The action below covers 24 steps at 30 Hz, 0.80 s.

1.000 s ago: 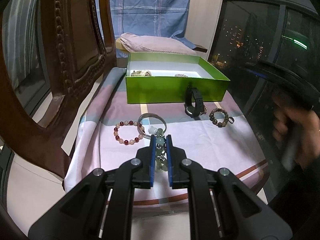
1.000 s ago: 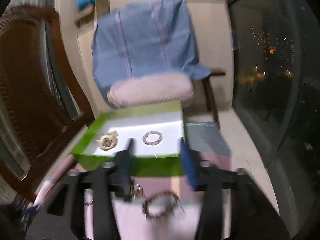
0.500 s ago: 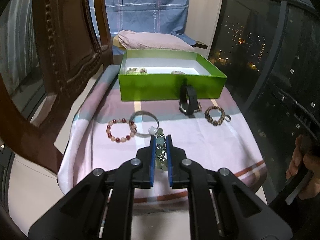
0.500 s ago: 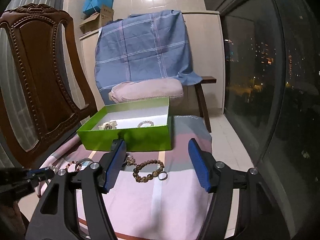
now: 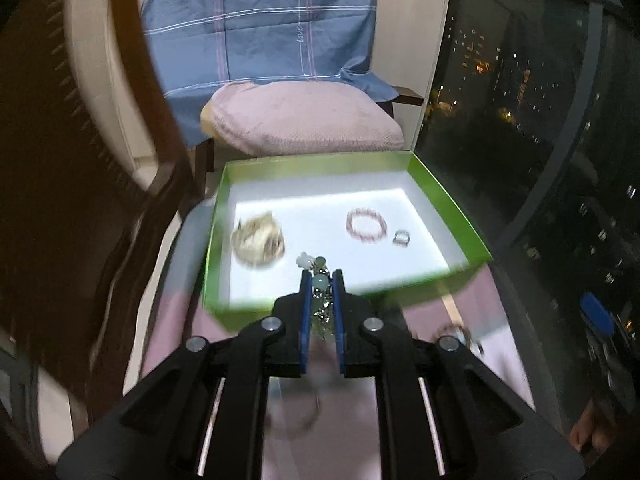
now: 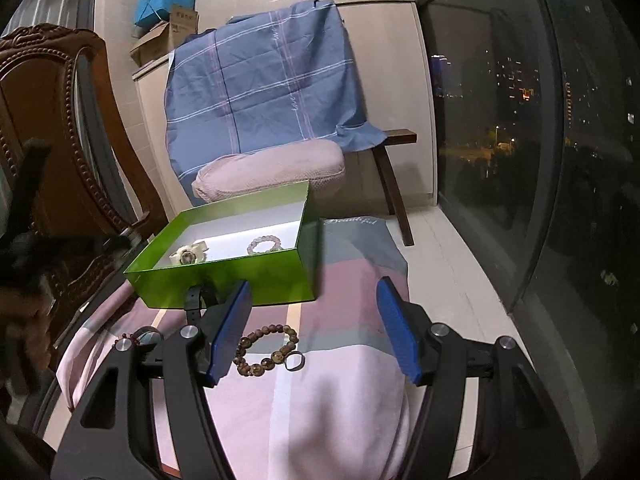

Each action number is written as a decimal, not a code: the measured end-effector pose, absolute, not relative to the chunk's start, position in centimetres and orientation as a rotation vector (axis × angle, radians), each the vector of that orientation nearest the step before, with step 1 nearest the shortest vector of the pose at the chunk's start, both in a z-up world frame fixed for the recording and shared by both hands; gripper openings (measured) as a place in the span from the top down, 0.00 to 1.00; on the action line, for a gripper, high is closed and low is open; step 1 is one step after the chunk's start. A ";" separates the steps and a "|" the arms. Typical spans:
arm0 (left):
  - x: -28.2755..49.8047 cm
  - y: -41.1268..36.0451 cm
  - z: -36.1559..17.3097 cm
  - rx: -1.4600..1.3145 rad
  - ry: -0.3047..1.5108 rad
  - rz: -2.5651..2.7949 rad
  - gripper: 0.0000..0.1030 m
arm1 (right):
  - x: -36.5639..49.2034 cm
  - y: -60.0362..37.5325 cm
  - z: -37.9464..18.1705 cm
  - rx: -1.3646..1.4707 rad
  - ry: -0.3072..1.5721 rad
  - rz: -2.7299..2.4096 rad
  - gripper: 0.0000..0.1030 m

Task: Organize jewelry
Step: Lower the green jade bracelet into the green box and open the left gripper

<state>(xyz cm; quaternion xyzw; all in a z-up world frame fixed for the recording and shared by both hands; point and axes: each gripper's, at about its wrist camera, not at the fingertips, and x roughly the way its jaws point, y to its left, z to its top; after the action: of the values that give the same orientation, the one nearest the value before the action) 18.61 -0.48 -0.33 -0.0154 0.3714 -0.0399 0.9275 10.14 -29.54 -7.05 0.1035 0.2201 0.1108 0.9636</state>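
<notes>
Moved: left gripper (image 5: 320,292), clamped on my pale bead bracelet (image 5: 320,280), now over the box (image 5: 440,196). Right gripper (image 6: 316,328) open, empty, above brown beads (image 6: 266,346). Step: deposit. Next: I release inside.

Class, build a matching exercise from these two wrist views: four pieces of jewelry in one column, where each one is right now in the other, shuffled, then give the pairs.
Things
1. pale green bead bracelet
2. pink bead bracelet
3. brown bead bracelet
4. black watch

Places
A. on the cloth, before the right gripper
B. inside the green box
C. against the box's front wall
D. clamped in the left gripper

Pairs: 1-D, 2-B, 3-A, 4-C
</notes>
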 end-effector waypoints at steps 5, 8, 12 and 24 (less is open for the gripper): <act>24.2 -1.4 -1.0 -0.042 0.822 -0.082 0.90 | 10.2 -29.3 -6.9 0.211 0.450 0.237 0.38; 25.8 -2.3 -1.8 -0.021 0.855 -0.095 0.70 | 10.3 -29.1 -6.9 0.207 0.455 0.246 0.38; 24.8 -2.3 -0.5 0.007 0.791 -0.063 0.34 | 10.5 -29.0 -6.8 0.204 0.452 0.251 0.38; 6.3 2.4 3.2 -0.080 0.528 -0.048 0.09 | 10.1 -29.1 -6.7 0.199 0.447 0.248 0.38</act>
<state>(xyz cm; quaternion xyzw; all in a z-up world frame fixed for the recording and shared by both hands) 6.26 2.36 3.20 -0.0394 0.2610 -0.0236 0.9642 10.09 -29.12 -6.73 0.0982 0.2207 0.1222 0.9627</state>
